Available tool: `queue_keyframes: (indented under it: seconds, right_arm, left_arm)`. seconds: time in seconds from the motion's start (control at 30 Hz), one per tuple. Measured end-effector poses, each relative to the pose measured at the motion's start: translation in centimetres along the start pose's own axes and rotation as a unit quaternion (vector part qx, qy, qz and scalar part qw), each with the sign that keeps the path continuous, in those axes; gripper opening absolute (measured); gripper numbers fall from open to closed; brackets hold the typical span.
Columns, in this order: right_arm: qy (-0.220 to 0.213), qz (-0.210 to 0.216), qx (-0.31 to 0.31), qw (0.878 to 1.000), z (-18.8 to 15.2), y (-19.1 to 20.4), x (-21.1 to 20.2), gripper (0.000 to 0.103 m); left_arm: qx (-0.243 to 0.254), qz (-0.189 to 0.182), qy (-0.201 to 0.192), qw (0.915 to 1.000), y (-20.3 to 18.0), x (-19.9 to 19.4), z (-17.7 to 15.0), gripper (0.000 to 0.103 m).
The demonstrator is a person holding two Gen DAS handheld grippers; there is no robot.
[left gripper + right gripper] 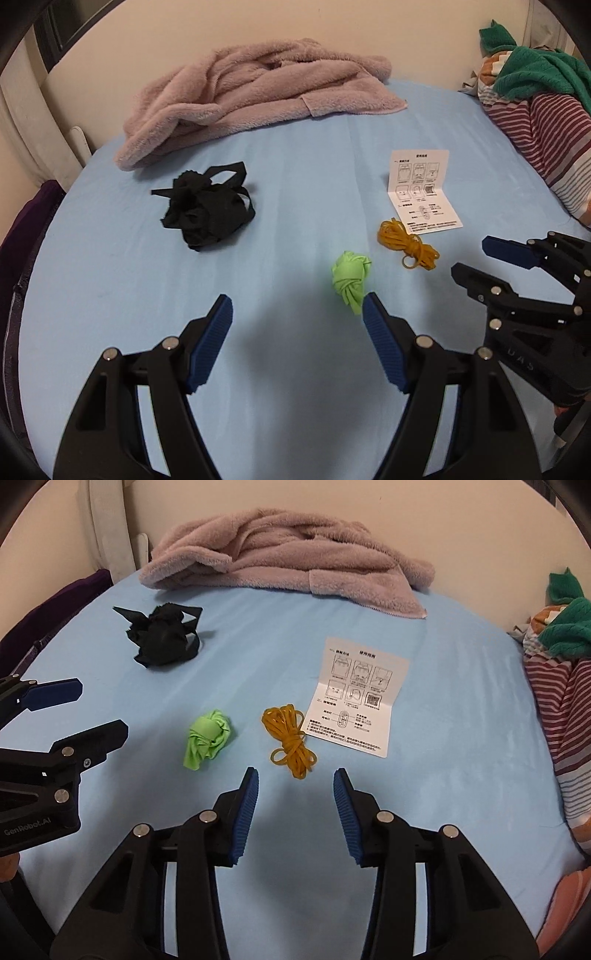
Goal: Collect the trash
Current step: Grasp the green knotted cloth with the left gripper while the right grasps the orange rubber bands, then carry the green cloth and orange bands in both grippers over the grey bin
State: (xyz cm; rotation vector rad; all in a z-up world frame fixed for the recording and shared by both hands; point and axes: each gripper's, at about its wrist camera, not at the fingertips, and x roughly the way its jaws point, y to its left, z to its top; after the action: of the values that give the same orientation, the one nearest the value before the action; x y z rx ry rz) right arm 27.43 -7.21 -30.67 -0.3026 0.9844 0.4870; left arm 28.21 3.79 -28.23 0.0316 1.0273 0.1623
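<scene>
Four bits of trash lie on the blue bed sheet (295,184), and none is picked up yet: the step in hand looks like the approach to the first grasp. The left tongs (297,308) stand wide apart and empty, angled down at the bed, with the knotted green scrap (350,278) just beyond the tip of their right-hand pad. The right tongs (295,784) are narrower but still parted, nothing between the pads; the bundle of yellow rubber bands (290,740) lies just ahead of the gap.

The folded instruction leaflet (356,696) rests flat beside the bands, toward the right edge of the bed, touching or nearly touching them. The crumpled black fabric wad (162,637) sits farther off, toward the left edge, near the pink fleece garment (288,561) heaped along the far edge by the wall.

Next, each pair of tongs probably needs to drop over its own item and pinch it. The leaflet, lying flat, may be hard to get under. No bin shows in either view.
</scene>
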Motion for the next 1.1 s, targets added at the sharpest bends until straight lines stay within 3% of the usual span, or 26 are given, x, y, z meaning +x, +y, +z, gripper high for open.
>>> queue_keyframes:
  seconds: [0.23, 0.43, 0.47, 0.57, 0.67, 0.87, 1.1]
  right_arm:
    - [0.020, 0.008, 0.001, 1.000, 0.6, -0.6, 5.8, 0.039]
    - [0.029, 0.028, 0.004, 0.999, 0.9, -1.0, 7.9, 0.027]
    - [0.030, 0.034, 0.006, 0.999, 1.0, -1.1, 7.9, 0.021]
    - [0.029, 0.035, -0.006, 0.999, 1.0, -0.7, 7.4, 0.016]
    - [0.029, 0.037, -0.016, 0.999, 0.9, -0.2, 6.6, 0.014]
    - [0.018, 0.043, -0.015, 0.999, 0.9, 0.5, 3.6, 0.014]
    - [0.001, 0.052, -0.033, 0.998, 1.5, 3.1, -1.0, 0.014]
  left_arm:
    - [-0.002, -0.024, 0.026, 0.9994, -0.8, 5.2, 0.4, 0.073]
    - [0.009, -0.039, 0.032, 0.9987, -2.4, 7.9, 0.9, 0.072]
    - [0.005, -0.045, 0.036, 0.9983, -2.4, 8.3, 1.0, 0.072]
    - [0.003, -0.054, 0.045, 0.9975, -2.7, 9.4, 0.9, 0.057]
    - [0.016, -0.054, 0.037, 0.9977, -2.9, 8.7, 0.7, 0.029]
    - [0.007, -0.050, 0.028, 0.9983, -1.3, 6.0, 0.1, 0.026]
    - [-0.028, -0.037, 0.005, 0.9989, 3.3, 0.4, -1.3, 0.026]
